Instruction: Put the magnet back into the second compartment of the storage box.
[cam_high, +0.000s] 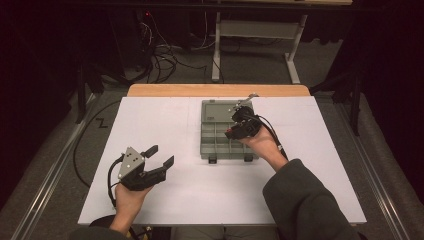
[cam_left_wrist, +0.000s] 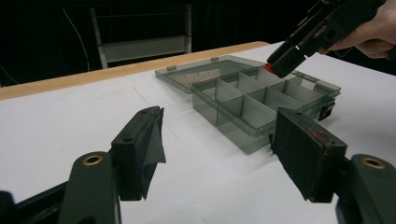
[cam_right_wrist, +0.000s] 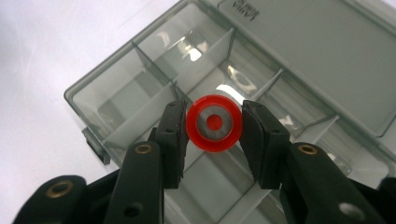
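My right claw (cam_right_wrist: 215, 122) pinched the small, light, stiff red ring (cam_right_wrist: 214, 123) by its rim over the open box (cam_right_wrist: 140, 93), my left claw (cam_left_wrist: 219, 140) spread.

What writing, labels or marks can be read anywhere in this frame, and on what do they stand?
Embossed mark on the open lid of the compartment box: too blurred and cut off to read.
Black zigzag mark on the floor left of the table: a sign, no letters.
Nothing else legible.

A white table (cam_high: 200, 195) with a wooden far edge (cam_high: 218, 90); behind it, cables (cam_high: 162, 57) and a metal frame (cam_high: 255, 30).
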